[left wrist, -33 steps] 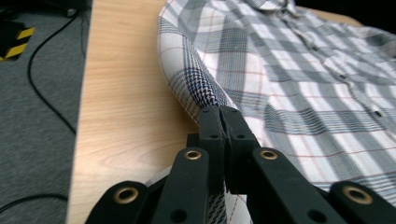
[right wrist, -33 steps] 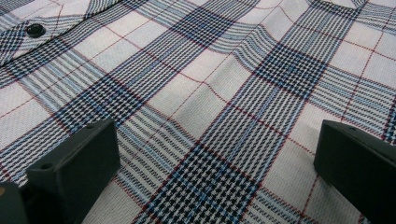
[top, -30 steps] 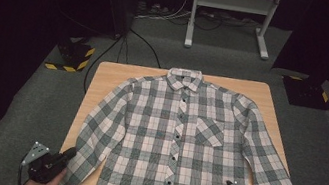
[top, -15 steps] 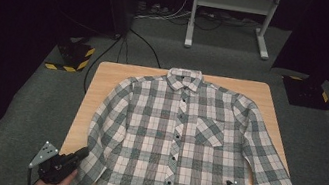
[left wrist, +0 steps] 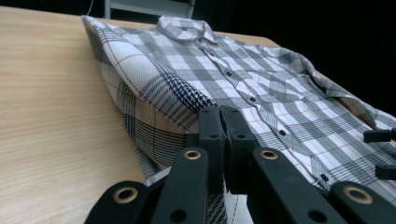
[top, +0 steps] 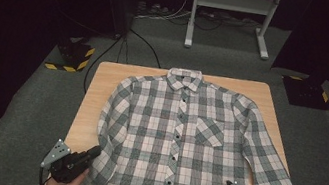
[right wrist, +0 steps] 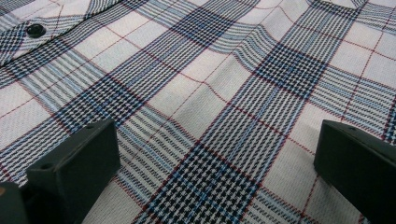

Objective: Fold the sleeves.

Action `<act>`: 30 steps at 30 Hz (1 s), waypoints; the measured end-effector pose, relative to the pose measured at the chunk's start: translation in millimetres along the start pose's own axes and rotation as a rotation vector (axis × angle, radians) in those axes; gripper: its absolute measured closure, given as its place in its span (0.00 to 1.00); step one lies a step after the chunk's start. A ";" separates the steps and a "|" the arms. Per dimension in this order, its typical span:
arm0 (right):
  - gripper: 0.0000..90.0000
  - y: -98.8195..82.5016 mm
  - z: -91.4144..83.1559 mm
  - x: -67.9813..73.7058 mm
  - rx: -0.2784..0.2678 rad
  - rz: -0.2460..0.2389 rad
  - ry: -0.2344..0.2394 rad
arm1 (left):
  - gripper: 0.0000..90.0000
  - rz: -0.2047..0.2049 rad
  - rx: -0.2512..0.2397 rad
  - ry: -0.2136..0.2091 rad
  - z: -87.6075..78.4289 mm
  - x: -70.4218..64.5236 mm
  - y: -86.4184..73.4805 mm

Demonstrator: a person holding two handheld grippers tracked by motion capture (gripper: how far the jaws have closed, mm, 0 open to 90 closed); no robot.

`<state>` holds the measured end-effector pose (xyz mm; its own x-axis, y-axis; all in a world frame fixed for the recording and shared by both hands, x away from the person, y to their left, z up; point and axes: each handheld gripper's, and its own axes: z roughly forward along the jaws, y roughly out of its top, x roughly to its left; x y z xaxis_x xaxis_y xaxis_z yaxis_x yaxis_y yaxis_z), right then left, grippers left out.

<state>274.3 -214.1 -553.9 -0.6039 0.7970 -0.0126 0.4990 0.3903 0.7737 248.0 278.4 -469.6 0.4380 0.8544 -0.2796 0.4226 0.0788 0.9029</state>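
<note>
- Plaid cotton, grey and white with thin red lines: the shirt (top: 179, 145) lies face up and buttoned on the wooden table (top: 95, 101), collar (top: 184, 79) at the far edge, so that hem and sleeves sit within reach of the person's hands.
- Its right-hand sleeve (top: 276, 172) runs straight and flat past the table's near corner. The other sleeve (top: 107, 133) is drawn in against the body, likely the first fold of a fold-up.
- Clamped together on that sleeve's lower end is the left gripper (left wrist: 223, 122), with cloth pinched between the jaws and pulled into a raised ridge (a grip at the cuff end lets the whole sleeve follow).
- At the near hem, the right gripper (right wrist: 210, 154) has its jaws wide apart over flat cloth, holding nothing; I judge it is poised to pin or take the hem.
</note>
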 end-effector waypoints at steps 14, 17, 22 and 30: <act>0.00 0.0 0.0 -0.1 0.000 -0.001 0.002 | 0.98 0.040 0.012 -0.044 18.9 -20.2 13.3; 0.00 0.0 0.0 -0.1 -0.001 -0.001 0.002 | 0.98 0.048 0.017 -0.052 24.3 -24.7 14.8; 0.00 -0.1 0.0 -0.1 -0.001 -0.001 0.002 | 0.98 0.066 0.036 -0.063 35.9 -34.3 14.9; 0.00 -0.1 -0.1 -0.1 -0.001 -0.001 0.003 | 0.98 0.098 0.073 -0.083 57.1 -50.5 12.0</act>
<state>274.3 -214.3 -553.9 -0.6060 0.7954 -0.0114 0.4979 0.3905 0.7743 276.3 206.8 -463.4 0.5428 0.8104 -0.2205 0.4299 -0.0426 0.9019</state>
